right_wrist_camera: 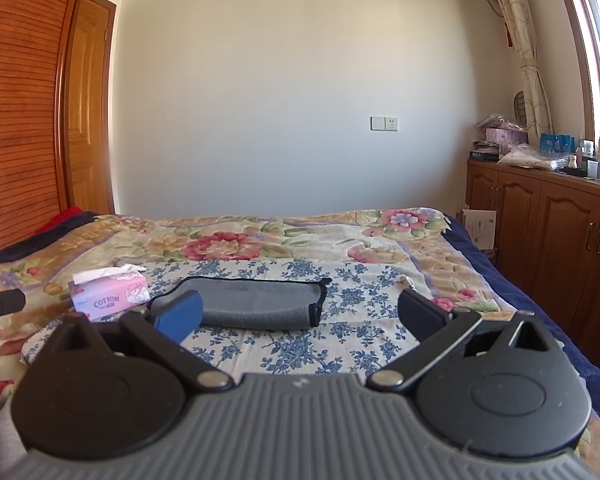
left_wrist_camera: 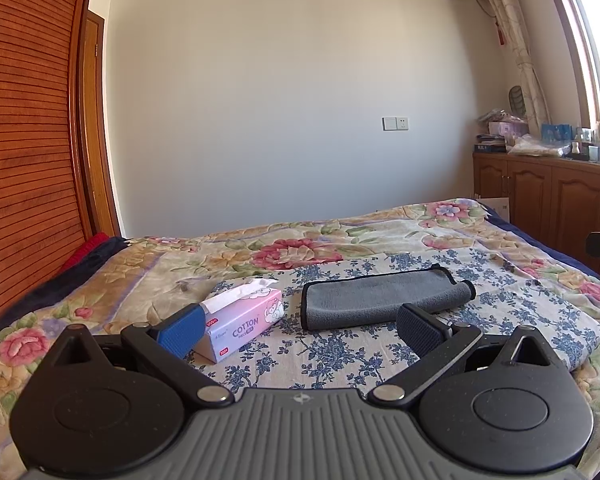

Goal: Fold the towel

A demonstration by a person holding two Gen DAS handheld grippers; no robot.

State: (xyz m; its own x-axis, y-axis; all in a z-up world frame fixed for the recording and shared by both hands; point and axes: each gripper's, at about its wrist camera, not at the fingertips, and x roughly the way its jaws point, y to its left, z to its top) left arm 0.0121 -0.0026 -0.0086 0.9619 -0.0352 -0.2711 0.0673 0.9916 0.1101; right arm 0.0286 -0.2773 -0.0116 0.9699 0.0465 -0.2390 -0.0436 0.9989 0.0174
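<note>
A grey towel with black edging [left_wrist_camera: 380, 298] lies folded on the blue-flowered cloth on the bed; it also shows in the right wrist view [right_wrist_camera: 260, 304]. My left gripper [left_wrist_camera: 300, 330] is open and empty, held above the cloth just short of the towel's near edge. My right gripper [right_wrist_camera: 300, 316] is open and empty, also just short of the towel, its blue left pad [right_wrist_camera: 180, 316] in front of the towel's left end. Neither gripper touches the towel.
A pink tissue box [left_wrist_camera: 240, 320] lies left of the towel, also in the right wrist view [right_wrist_camera: 108, 296]. The blue-flowered cloth [left_wrist_camera: 320, 360] covers a floral bedspread [left_wrist_camera: 140, 276]. Wooden cabinets [right_wrist_camera: 540, 240] stand to the right, a wardrobe [left_wrist_camera: 24, 160] to the left.
</note>
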